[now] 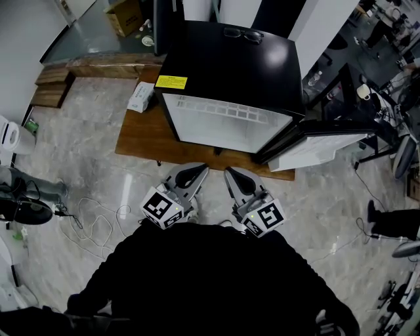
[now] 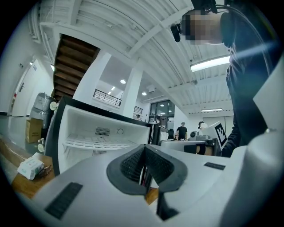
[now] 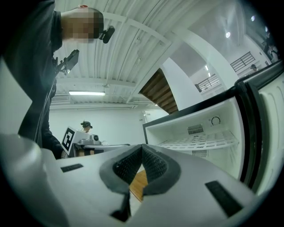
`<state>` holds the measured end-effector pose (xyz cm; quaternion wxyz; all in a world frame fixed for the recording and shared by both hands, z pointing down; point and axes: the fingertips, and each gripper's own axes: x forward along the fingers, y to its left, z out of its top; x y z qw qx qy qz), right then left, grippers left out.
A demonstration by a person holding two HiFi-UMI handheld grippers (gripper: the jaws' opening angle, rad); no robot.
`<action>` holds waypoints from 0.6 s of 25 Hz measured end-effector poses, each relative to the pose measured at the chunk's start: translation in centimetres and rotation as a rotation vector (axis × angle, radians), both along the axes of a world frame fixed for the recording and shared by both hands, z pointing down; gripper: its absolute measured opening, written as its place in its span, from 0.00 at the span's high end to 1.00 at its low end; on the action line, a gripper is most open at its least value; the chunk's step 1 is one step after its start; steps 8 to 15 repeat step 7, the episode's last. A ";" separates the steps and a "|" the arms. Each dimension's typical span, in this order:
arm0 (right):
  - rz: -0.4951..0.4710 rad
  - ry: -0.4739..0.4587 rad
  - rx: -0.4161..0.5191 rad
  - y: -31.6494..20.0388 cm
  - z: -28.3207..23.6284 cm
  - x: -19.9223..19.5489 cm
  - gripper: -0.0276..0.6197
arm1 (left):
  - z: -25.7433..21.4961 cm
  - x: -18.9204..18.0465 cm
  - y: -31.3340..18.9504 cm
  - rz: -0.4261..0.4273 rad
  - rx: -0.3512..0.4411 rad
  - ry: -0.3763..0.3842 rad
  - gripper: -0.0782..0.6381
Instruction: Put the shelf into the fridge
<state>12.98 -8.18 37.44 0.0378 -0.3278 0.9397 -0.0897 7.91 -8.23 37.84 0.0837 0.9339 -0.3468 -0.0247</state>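
A small black fridge [image 1: 230,65] stands on a wooden board [image 1: 141,134], its door [image 1: 325,141] swung open to the right. Inside its white cavity a white wire shelf [image 1: 220,108] lies level across the upper part; the same shelf [image 2: 95,142] shows in the left gripper view and the shelf [image 3: 197,142] in the right gripper view. My left gripper [image 1: 202,168] and right gripper [image 1: 228,172] hover side by side just in front of the fridge, low over the floor. Both are shut with nothing between the jaws.
A white box [image 1: 140,96] lies on the board left of the fridge. Glasses [image 1: 243,33] rest on the fridge top. Cables [image 1: 98,223] trail over the marble floor at left. Wooden steps [image 1: 52,85] and a cardboard box [image 1: 125,16] sit behind.
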 end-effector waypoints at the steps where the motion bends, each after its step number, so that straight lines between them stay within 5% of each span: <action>1: 0.001 0.000 0.000 0.1 0.0 0.0 0.95 | 0.0 0.1 0.1 0.001 -0.001 0.000 0.88; 15: 0.003 0.002 0.000 0.1 0.0 0.0 0.95 | 0.1 0.1 0.3 0.009 -0.012 0.016 0.88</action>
